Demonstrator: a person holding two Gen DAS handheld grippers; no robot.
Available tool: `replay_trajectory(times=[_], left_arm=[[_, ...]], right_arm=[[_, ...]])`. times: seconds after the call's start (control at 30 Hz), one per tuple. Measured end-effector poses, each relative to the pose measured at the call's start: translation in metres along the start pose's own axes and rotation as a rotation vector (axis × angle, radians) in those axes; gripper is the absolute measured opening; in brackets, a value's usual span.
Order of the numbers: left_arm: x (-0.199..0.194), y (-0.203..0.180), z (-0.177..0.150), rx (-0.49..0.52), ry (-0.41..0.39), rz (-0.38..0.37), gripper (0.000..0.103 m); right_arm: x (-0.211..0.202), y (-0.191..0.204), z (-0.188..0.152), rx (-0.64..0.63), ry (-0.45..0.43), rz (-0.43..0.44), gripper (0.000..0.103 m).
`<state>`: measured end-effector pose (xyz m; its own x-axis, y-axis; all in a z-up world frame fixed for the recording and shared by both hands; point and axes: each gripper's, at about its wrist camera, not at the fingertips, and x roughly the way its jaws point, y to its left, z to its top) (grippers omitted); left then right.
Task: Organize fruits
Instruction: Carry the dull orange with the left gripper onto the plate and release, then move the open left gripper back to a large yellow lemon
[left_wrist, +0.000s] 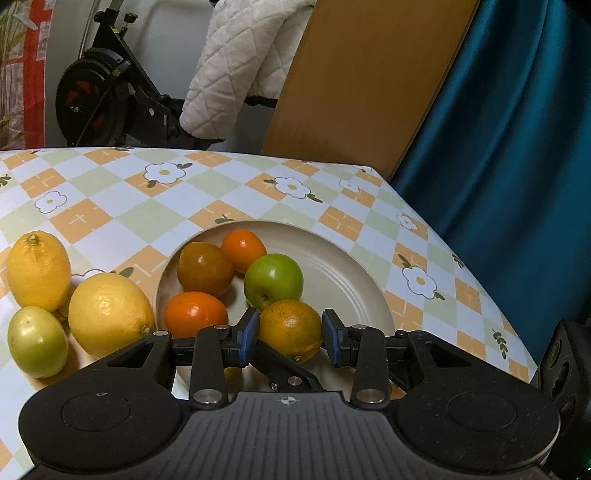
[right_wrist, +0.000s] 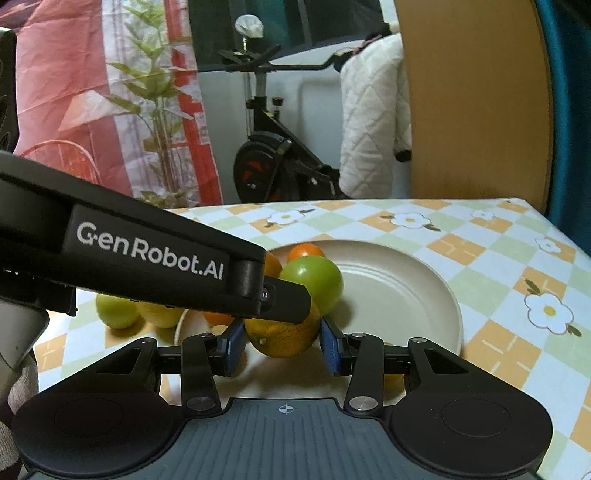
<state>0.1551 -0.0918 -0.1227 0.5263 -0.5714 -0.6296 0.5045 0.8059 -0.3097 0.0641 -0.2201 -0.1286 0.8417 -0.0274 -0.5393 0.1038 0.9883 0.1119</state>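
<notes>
Cream plate (left_wrist: 343, 266) sits on a checked, flower-print tablecloth (left_wrist: 110, 192). On the plate: two small bright oranges (left_wrist: 243, 249) (left_wrist: 195, 314), a darker brownish orange (left_wrist: 205, 269), a green apple (left_wrist: 274, 280), and a mottled yellow-orange fruit (left_wrist: 291, 328) at the near rim.

Left gripper (left_wrist: 290, 334): blue pads stand on both sides of the mottled fruit, partly closed. The left pad touches its skin; a thin gap shows at the right pad. Firm hold: cannot tell.

Right gripper (right_wrist: 282, 341): in its own view the same fruit (right_wrist: 282, 338) lies between its pads, which sit close on both flanks. Grip: cannot tell.

Obstruction: the left gripper's black body crosses the right view over the fruit, hiding much of the plate's left half. It reads "GenRobot.AI" (right_wrist: 149, 251).

Off the plate, to its left: two lemons (left_wrist: 38, 269) (left_wrist: 110, 314) and a pale green fruit (left_wrist: 37, 341), clustered and touching.

Background: exercise bike (right_wrist: 273, 162), white quilted cloth (left_wrist: 243, 62), wooden board (left_wrist: 369, 81), teal curtain (left_wrist: 517, 129).
</notes>
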Motion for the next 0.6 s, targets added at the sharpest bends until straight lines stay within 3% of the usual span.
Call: replay_trajectory(times=[0.47,0.6], left_arm=[[0.0071,0.0018,0.0073,-0.014,0.010,0.037,0.039],[0.0042,0.0019,0.0092,-0.012,-0.004,0.051,0.039]], right_arm=[[0.0053,-0.0020,0.0019,0.012,-0.002,-0.001,0.040],[0.0012,-0.0004,-0.0005,0.014,-0.037,-0.028,0.040]])
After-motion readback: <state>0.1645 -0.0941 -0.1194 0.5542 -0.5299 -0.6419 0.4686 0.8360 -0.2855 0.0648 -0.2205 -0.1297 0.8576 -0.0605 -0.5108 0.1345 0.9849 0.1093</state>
